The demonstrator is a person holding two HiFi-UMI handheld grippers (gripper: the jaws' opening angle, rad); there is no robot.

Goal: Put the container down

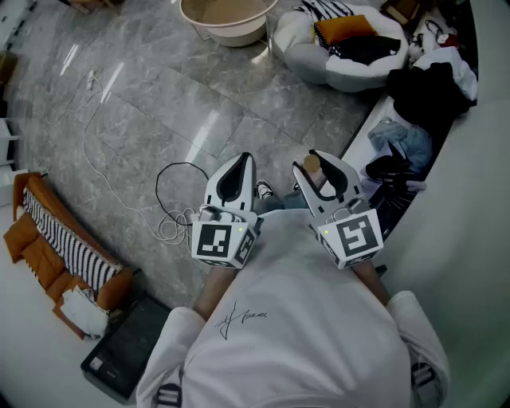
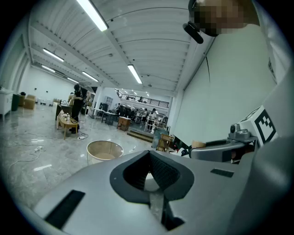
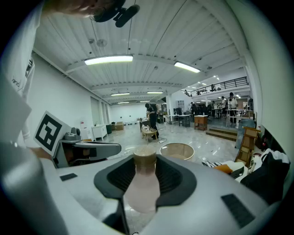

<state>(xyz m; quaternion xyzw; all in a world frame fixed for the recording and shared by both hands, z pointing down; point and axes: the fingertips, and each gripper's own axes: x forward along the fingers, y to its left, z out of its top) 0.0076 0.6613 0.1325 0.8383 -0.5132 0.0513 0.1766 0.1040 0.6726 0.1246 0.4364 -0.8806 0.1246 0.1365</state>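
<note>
The container, a frosted pale bottle with a tan cap, stands upright between the pads of the right hand-held gripper, which is closed on its body. What it holds cannot be told through the cloudy wall. Far across the grey floor sits a round beige tub, and nothing shows inside it. Right of the tub is a white basket filled with orange, black and striped cloth. The left hand-held gripper has its jaws together at the tips and holds nothing. Only the head view shows a white cable looping over the floor, a striped chair at the left, and clothes heaped on the white counter at the right. Only the two gripper views show the long hall, with ceiling lights and people at tables far off. In the head view just the container's cap shows, right at the right gripper's tips. The container is held in the air above the floor, in front of the person and just left of the counter's edge.
</note>
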